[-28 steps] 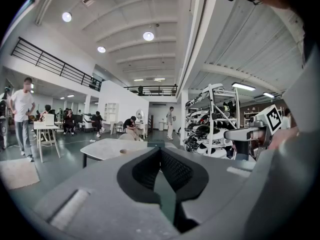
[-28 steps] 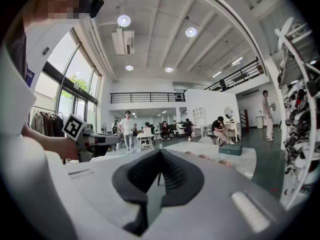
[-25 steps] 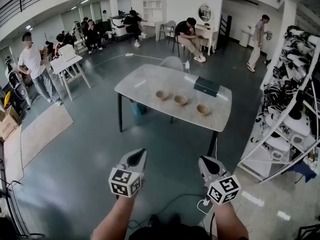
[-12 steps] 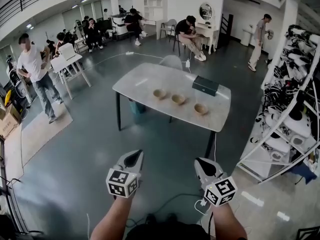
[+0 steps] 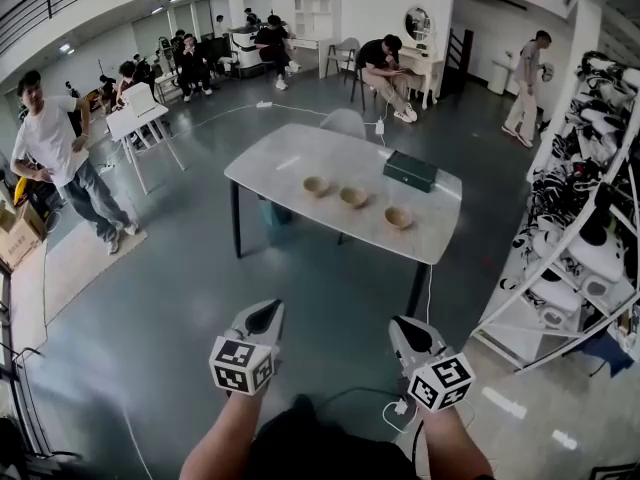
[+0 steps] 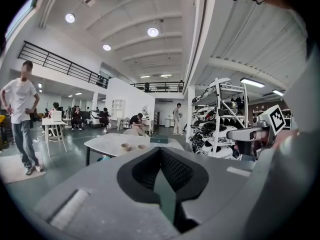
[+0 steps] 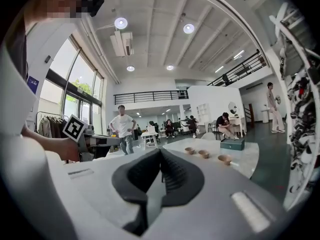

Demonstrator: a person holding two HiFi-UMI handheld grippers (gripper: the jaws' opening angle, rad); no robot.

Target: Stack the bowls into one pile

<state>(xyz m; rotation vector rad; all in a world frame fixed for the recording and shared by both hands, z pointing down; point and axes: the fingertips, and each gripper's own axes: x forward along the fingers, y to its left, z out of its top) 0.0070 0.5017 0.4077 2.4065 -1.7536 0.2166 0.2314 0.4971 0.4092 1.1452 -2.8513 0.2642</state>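
While the person stands well back from the desk with bare floor between, the left hand-held gripper and the right hand-held gripper hang low and side by side. Each has its jaws pressed together on nothing, which suits an approach more than a grasp. Farther off, the left bowl, middle bowl and right bowl sit apart in a slanting row toward the desk's right edge, none nested yet, with a dark box beyond them by the far right corner.
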